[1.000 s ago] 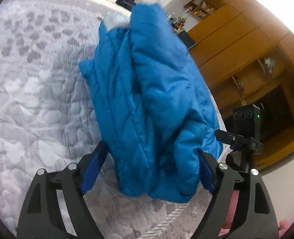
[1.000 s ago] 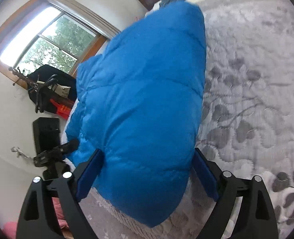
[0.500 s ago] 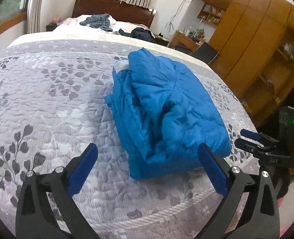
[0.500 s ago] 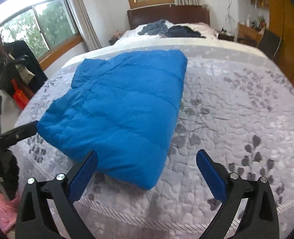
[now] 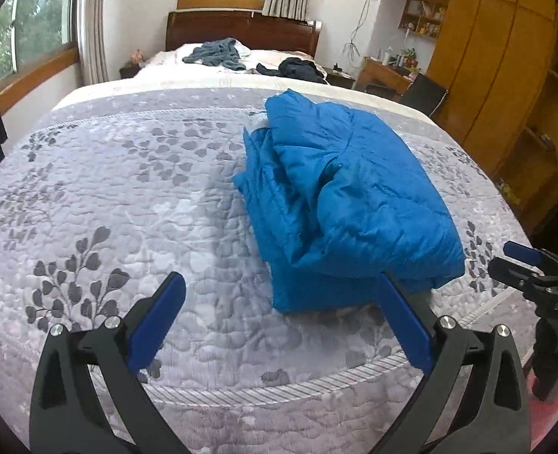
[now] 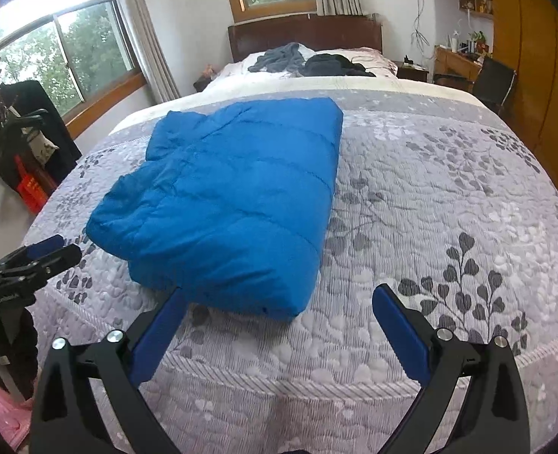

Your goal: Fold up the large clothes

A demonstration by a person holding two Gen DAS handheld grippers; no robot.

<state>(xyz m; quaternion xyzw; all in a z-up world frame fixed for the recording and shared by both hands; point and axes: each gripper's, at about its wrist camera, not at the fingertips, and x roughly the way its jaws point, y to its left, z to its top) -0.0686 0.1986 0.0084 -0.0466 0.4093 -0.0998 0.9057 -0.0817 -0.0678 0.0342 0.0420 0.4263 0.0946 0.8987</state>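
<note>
Lying folded on the grey leaf-patterned quilt [image 6: 430, 196], near the bed's near edge: one blue quilted puffer jacket [image 6: 233, 196], a compact rectangular bundle. Left gripper [image 5: 279, 314]: jaws spread wide, empty, just short of the jacket's near edge. Right gripper [image 6: 279, 317]: likewise spread, empty. Far end: dark clothes [image 6: 316, 61] by wooden headboard [image 6: 305, 32].

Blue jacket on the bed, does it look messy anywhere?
A bit. The blue jacket is folded, but in the left view its side bunches in loose, uneven layers, with a pale lining bit poking out at the far end. From the right it looks smooth.
</note>
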